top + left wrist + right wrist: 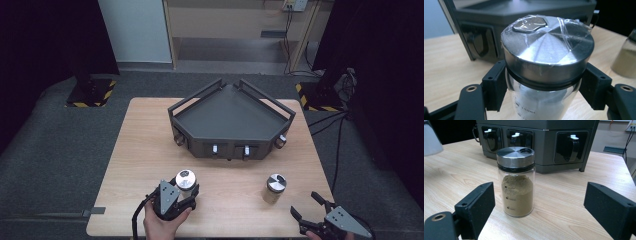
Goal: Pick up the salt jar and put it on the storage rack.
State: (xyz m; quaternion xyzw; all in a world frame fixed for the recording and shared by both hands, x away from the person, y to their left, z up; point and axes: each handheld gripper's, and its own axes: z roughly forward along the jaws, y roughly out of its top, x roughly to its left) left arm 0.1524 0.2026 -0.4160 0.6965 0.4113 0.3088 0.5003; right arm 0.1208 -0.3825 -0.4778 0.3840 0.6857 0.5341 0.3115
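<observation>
Left tool (181, 196) clamped on white jar (185, 181), lifting off counter (140, 150). Right tool (309, 211) wide, facing brown jar (274, 188). Next, likely: carry to tray (230, 117), keeping upright.

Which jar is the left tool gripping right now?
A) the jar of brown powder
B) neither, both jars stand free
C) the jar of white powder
C: in the left gripper view the left tool has its black pads pressed on the glass of the white-powder jar, while the brown-powder jar stands free on the table ahead of the open right tool.
</observation>
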